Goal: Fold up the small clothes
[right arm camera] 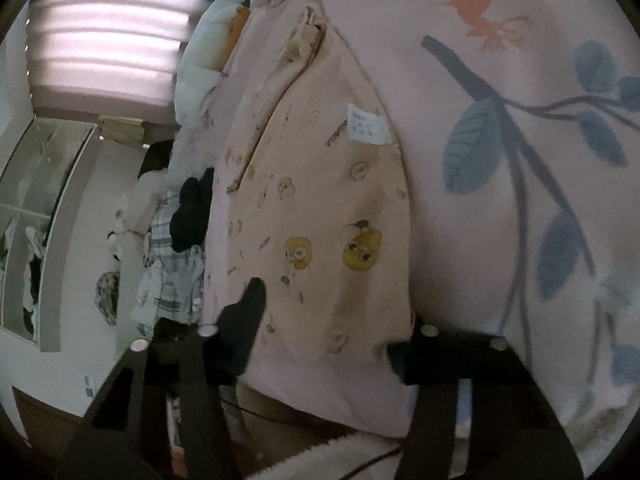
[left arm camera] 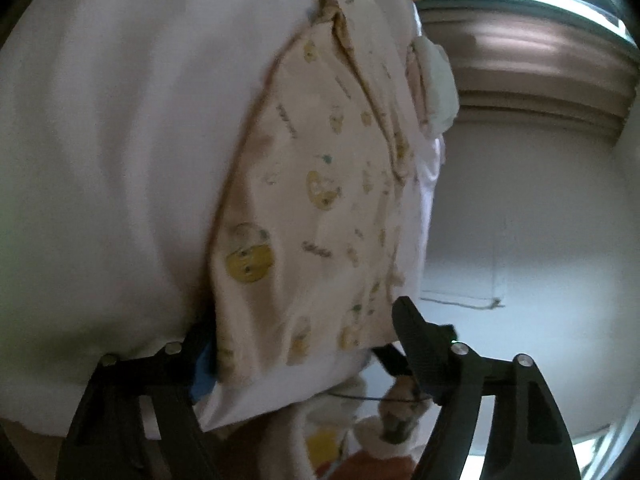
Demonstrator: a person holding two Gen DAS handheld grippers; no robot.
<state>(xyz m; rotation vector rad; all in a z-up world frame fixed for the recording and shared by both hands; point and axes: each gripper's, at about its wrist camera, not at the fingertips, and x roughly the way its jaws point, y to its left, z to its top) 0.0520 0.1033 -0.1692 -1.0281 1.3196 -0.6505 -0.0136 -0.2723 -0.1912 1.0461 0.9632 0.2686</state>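
A small cream garment [left arm camera: 316, 208] printed with yellow cartoon faces lies spread on the pale bedsheet [left arm camera: 112, 140]. My left gripper [left arm camera: 304, 344] straddles its near hem. One finger [left arm camera: 196, 344] is tucked under the cloth edge and the other finger [left arm camera: 412, 336] stands clear on the opposite side, so the jaws are open. In the right wrist view the same garment [right arm camera: 320, 208] shows a white label [right arm camera: 368, 124]. My right gripper [right arm camera: 328, 328] also brackets the near hem. One fingertip [right arm camera: 252, 300] lies over the cloth, while the other finger [right arm camera: 412, 352] is partly hidden beneath the edge. A wide gap remains.
The sheet [right arm camera: 500, 184] carries blue leaves and an orange print. Soft toys [right arm camera: 204, 52] and a pile of clothes [right arm camera: 176, 256] lie beyond the garment. A window blind [right arm camera: 108, 48] and a shelf unit [right arm camera: 40, 208] stand behind. A white wall [left arm camera: 520, 220] lies off the bed's edge.
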